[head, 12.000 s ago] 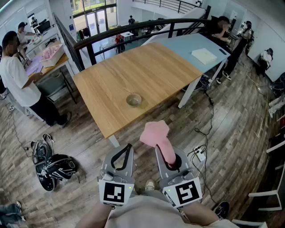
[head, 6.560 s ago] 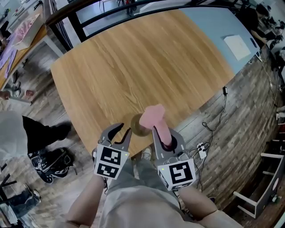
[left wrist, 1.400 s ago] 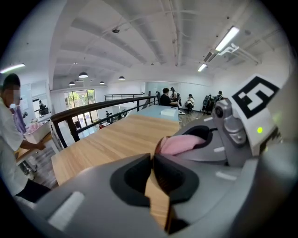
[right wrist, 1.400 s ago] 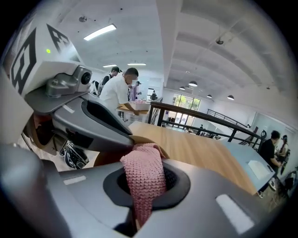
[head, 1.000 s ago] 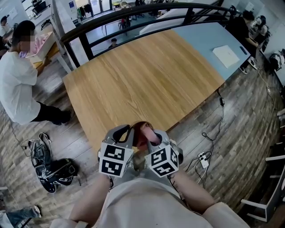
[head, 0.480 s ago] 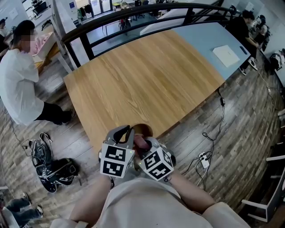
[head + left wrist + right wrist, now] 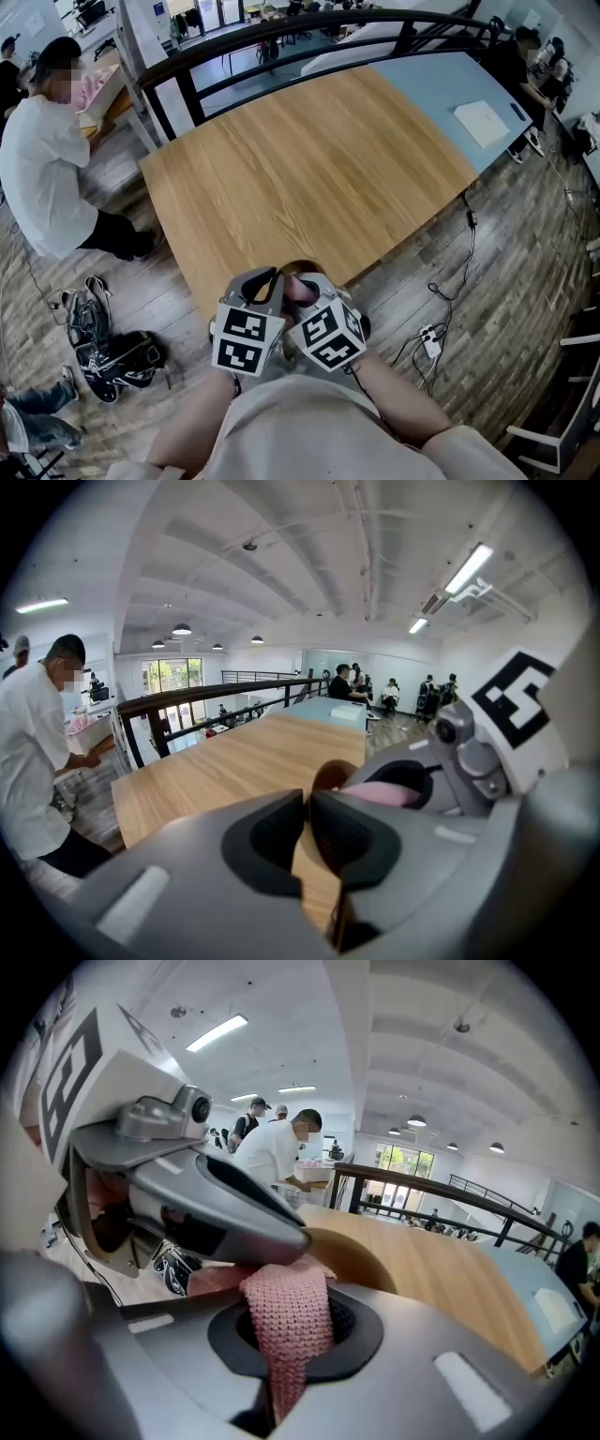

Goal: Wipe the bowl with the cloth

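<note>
- My left gripper is nearest, low at the table's near edge. Its jaws have just been closing and are now nearly together, pinched on the thin wall of the bowl.
- The wall runs down between the two dark pads, so I have the bowl by its rim.
- My right gripper is just beside the left one, the two marker cubes almost touching. Its jaws are clamped on the pink knitted cloth.
- The cloth's free end pokes out past the jaw tips and into the bowl's hollow, against the inside of the brown wall.
- The bowl sits at the near edge of the wooden table, mostly covered by both grippers in the head view; only its far rim shows.
- The tabletop stretches away beyond it, and a blue table with a white sheet on it adjoins it.
- Down on the floor at the left lie black bags.
- Further left, a person in a white shirt stands at another bench, and a black railing runs behind the tables.
</note>
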`<state>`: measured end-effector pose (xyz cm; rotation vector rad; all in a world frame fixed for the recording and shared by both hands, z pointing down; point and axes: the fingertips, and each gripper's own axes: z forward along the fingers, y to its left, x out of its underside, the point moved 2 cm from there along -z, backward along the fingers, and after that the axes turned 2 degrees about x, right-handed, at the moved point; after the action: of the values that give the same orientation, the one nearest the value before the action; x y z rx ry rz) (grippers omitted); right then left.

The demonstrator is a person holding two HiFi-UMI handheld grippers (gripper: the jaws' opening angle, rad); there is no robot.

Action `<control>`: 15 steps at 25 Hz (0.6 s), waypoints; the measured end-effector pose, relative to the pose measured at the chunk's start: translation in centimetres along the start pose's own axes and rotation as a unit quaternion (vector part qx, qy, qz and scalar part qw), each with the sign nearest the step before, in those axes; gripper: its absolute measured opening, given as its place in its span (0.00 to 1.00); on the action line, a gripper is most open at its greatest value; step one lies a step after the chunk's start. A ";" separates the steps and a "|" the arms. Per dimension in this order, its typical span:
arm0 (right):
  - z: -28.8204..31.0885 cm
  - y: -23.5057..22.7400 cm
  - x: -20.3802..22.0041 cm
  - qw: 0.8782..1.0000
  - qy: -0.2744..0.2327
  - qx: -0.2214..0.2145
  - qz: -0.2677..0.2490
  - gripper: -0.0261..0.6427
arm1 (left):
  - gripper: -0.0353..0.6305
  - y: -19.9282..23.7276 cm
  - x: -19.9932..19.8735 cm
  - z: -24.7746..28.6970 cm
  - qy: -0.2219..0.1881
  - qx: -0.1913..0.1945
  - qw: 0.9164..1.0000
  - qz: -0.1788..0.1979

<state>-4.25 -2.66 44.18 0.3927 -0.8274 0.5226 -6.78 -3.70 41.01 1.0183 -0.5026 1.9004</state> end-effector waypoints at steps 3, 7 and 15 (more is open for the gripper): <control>-0.2 -1.2 -0.3 1.000 -0.008 0.024 -0.001 0.06 | 0.09 0.1 0.4 0.0 0.003 0.001 1.000 0.000; -1.2 -3.3 -0.2 0.998 -0.011 0.059 0.010 0.06 | 0.08 0.2 0.3 0.2 0.006 0.001 1.000 0.006; -1.8 -4.8 2.4 0.998 0.020 0.051 0.037 0.06 | 0.09 1.9 0.1 1.0 0.005 -0.011 1.000 -0.008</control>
<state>0.99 -4.90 44.34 0.4446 -0.7809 0.6424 -8.00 -5.33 41.74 0.9958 -0.5068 1.8800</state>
